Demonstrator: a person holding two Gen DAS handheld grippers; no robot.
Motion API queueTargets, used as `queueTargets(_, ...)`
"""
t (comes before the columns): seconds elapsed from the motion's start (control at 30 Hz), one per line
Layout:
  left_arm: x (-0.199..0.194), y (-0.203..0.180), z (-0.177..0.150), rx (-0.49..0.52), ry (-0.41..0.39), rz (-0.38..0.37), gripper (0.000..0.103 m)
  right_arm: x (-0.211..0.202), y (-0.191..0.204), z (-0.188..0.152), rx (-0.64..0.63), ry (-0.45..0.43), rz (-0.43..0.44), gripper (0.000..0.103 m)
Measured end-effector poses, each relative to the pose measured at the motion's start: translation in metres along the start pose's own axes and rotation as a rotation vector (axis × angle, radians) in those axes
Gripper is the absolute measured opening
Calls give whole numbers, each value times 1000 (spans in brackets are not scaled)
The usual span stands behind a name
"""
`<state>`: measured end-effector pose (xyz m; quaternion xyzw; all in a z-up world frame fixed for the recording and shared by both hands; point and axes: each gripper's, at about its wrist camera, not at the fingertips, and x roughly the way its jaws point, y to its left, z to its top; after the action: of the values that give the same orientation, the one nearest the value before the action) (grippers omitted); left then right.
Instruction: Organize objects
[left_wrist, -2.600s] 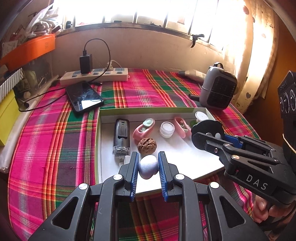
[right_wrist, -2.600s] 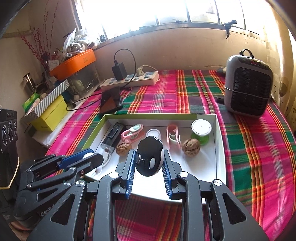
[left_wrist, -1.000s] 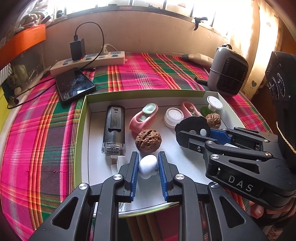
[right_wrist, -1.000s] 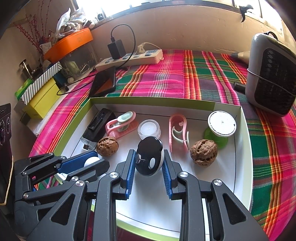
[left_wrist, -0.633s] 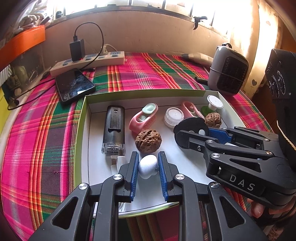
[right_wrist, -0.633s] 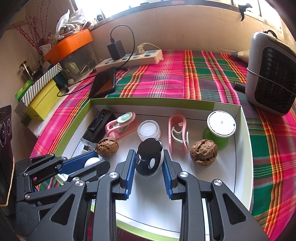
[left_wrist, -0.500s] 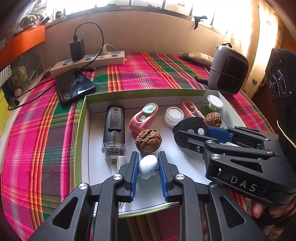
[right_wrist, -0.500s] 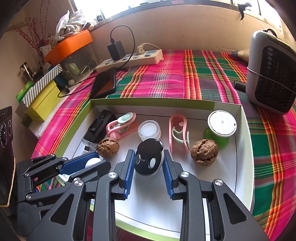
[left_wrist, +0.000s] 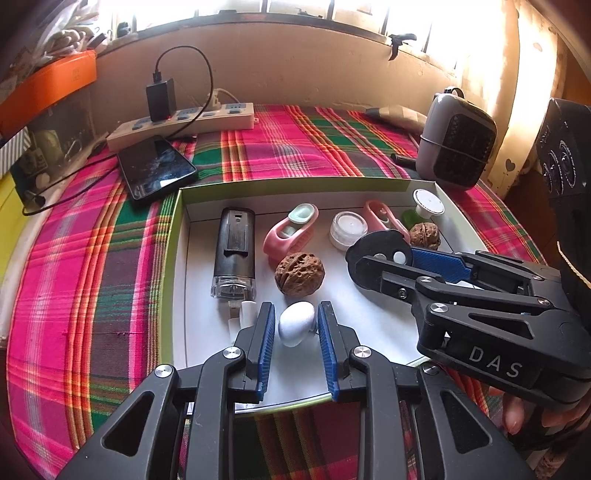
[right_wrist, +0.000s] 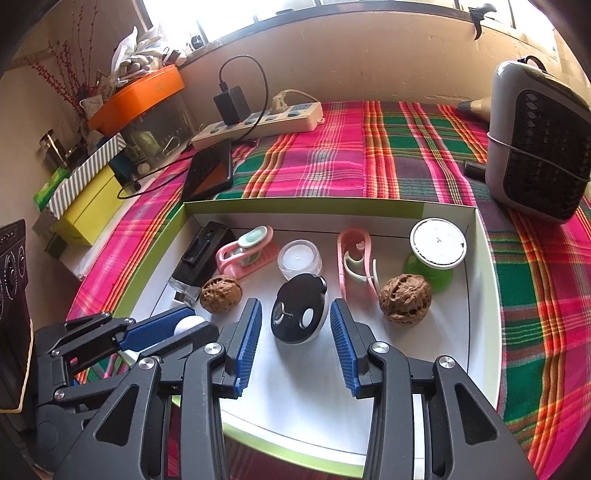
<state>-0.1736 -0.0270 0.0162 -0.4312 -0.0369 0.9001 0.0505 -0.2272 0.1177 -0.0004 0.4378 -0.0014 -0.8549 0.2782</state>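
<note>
Your right gripper (right_wrist: 295, 325) has jaws spread, black disc (right_wrist: 298, 313) sitting loose between pads on tray (right_wrist: 480, 295) floor. Left gripper (left_wrist: 295, 326) likewise apart around white egg (left_wrist: 296, 322). Both pieces dead centre, so back straight out toward near edge.

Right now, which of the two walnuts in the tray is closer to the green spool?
The right walnut, just in front of the green spool. The other walnut sits across the tray by the black device.
</note>
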Motion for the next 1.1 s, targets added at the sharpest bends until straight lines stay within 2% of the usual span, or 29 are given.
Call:
queueTargets(0.27, -15, 0, -5, -5, -15, 0, 27, -15, 5, -3, 8, -31, -16, 42)
queueTargets(0.37, -22, -1, -7, -10, -27, -3, 27, -21, 8, -4, 1, -42, -26, 51)
queueTargets(0.83, -57, -3, -26, -16, -84, 22, 27, -52, 23, -28, -1, -85, -79, 51)
queueTargets(1.1, -71, -5, -47, -7, -83, 40, 27, -67, 34, -52, -12, -104, -127, 51)
